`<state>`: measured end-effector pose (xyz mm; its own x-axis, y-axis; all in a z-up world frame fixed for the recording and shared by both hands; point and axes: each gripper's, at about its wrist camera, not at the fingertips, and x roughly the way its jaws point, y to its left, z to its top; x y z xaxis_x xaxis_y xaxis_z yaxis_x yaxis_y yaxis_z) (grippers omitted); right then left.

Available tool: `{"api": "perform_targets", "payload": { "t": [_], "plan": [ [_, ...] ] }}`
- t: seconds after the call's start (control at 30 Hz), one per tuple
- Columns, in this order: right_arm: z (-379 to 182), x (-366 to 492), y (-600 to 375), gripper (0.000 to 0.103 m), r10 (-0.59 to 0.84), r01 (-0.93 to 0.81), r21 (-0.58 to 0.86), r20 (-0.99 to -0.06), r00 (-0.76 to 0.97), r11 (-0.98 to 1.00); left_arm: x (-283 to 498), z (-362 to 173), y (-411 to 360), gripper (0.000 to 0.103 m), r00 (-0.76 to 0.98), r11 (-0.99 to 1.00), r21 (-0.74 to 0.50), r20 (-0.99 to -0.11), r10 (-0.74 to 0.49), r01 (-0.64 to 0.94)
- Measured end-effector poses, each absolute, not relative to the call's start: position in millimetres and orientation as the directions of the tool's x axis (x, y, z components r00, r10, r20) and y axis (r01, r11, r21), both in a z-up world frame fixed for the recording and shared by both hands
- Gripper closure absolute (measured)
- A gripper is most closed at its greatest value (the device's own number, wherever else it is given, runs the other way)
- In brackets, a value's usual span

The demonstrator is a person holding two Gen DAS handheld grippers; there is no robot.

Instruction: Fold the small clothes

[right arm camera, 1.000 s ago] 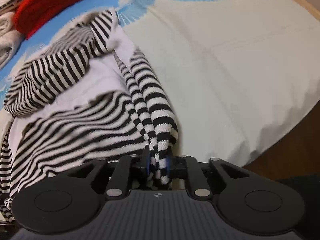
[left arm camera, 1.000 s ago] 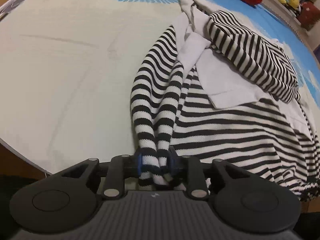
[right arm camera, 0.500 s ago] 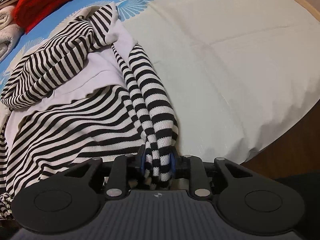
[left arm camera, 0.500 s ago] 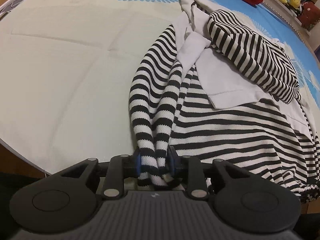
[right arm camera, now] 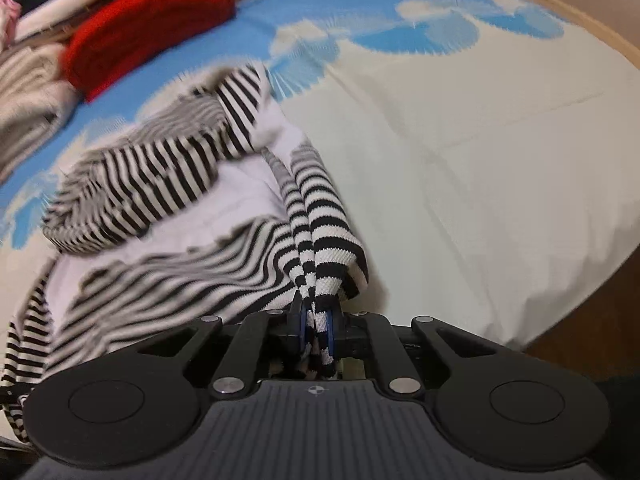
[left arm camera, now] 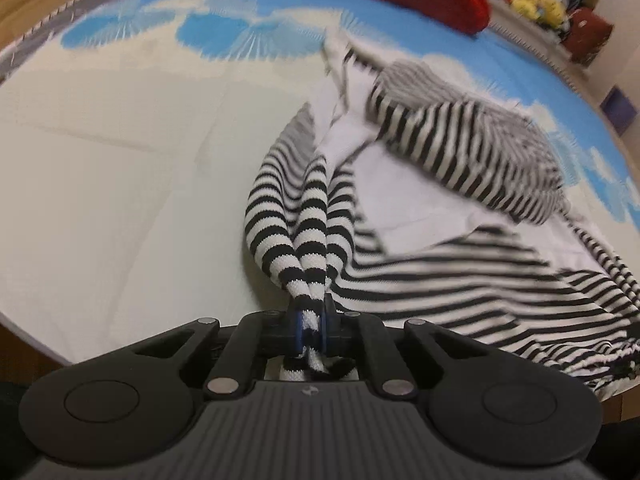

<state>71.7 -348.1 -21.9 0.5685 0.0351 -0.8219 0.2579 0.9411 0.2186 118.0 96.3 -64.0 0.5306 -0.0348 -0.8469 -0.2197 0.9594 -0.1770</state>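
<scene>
Striped knit garment fills my lower-centre frames; my left gripper and right gripper are both closing, pads pinching its bunched fabric. I read no labels or writing.

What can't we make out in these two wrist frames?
- Left wrist: the striped garment is motion-blurred; its hem runs behind the left gripper.
- Right wrist: the garment's left edge leaves the frame; the fabric end sits behind the right gripper, its jaws closing on it.
- Left wrist: yellow toys too small and blurred to identify.
- Right wrist: folded pile beside the red item cut off.
</scene>
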Motion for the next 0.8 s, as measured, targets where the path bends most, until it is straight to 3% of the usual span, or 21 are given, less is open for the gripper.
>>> {"api": "perform_targets", "payload": {
  "t": [0.4, 0.57, 0.8],
  "plan": [
    [119.5, 0.9, -356.5, 0.095, 0.206, 0.033, 0.383, -0.567, 0.798, 0.923, 29.9, 68.2, 113.9, 0.096, 0.756, 0.902, -0.412, -0.629, -0.179, -0.129],
    [144.5, -9.7, -366.8, 0.095, 0.222, 0.023, 0.428, -0.513, 0.829, 0.903, 62.0, 65.9, 117.4, 0.096, 0.744, 0.890, -0.431, -0.642, -0.186, -0.149],
    [100.8, 75.4, -381.9, 0.095, 0.201, 0.113, 0.441, -0.603, 0.772, 0.891, 176.1, 16.1, 142.2, 0.095, 0.625, 0.854, -0.480, -0.735, -0.264, -0.203]
  ]
}}
